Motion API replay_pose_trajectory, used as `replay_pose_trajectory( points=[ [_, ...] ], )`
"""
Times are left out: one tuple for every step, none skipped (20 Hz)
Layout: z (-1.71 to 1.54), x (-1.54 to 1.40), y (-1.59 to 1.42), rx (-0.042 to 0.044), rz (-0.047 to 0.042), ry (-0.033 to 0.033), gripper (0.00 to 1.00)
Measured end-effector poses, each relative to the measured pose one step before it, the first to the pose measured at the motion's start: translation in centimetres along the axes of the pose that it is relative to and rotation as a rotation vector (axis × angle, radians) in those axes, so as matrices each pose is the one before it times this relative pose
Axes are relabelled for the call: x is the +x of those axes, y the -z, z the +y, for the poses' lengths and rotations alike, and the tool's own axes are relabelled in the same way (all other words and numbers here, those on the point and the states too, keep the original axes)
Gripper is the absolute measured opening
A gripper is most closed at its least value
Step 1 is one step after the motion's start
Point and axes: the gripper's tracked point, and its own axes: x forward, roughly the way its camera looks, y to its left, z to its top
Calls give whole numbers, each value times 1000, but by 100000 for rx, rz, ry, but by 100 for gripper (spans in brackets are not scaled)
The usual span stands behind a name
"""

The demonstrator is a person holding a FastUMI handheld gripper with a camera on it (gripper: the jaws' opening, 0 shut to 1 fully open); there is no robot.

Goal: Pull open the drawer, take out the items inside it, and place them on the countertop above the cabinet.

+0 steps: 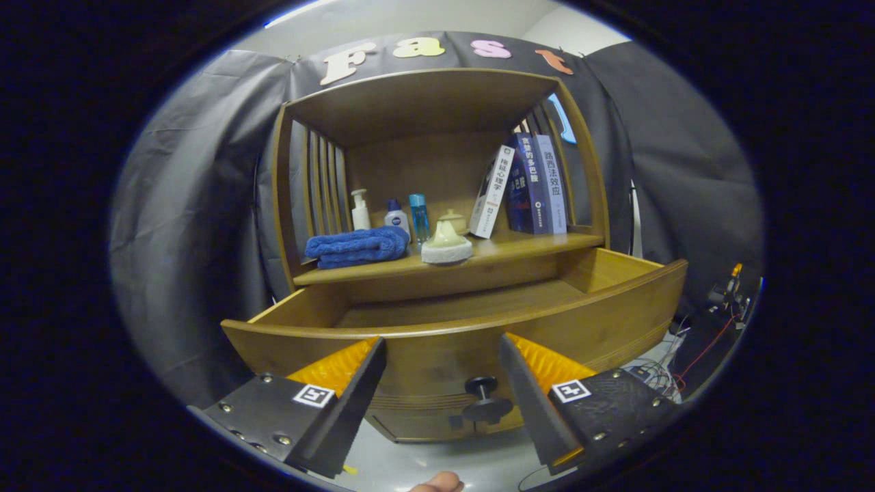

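Hand-held gripper (441, 355) agape before drawer (478, 328).

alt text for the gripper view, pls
An open wooden drawer juts toward the open gripper, whose fingers flank the drawer's front above its dark knob, holding nothing. On the countertop above sit a folded blue towel, bottles, a pale teapot and upright books.

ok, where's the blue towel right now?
The blue towel lies folded on the countertop, beside the cream teapot, beyond the open hand-held gripper.
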Motion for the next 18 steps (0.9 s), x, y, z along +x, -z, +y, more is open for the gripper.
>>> replay_pose_trajectory(
  points=[
    [-89,884,591,-97,3098,-501,99],
    [18,277,-743,1283,-2405,-158,99],
    [79,652,398,482,1649,-223,99],
    [-202,-44,-493,601,-1168,-321,99],
    [40,621,141,-88,978,-97,99],
    [-31,566,-198,-217,-542,172,99],
    [-38,510,-40,98,503,-201,99],
    [108,645,-106,889,-317,-353,99],
    [39,668,-21,68,246,121,99],
    [-82,546,-113,-260,58,199,99],
    [71,649,-46,-76,540,139,99],
    [99,501,-114,-72,156,128,99],
    [89,479,-67,-77,266,39,99],
    [44,532,-23,393,-182,31,99],
    [26,461,-47,-42,63,76,99],
    [45,382,-121,152,-44,-46,99],
    [53,442,-1,195,273,-77,99],
    [15,457,-37,52,264,33,99]
  ],
)
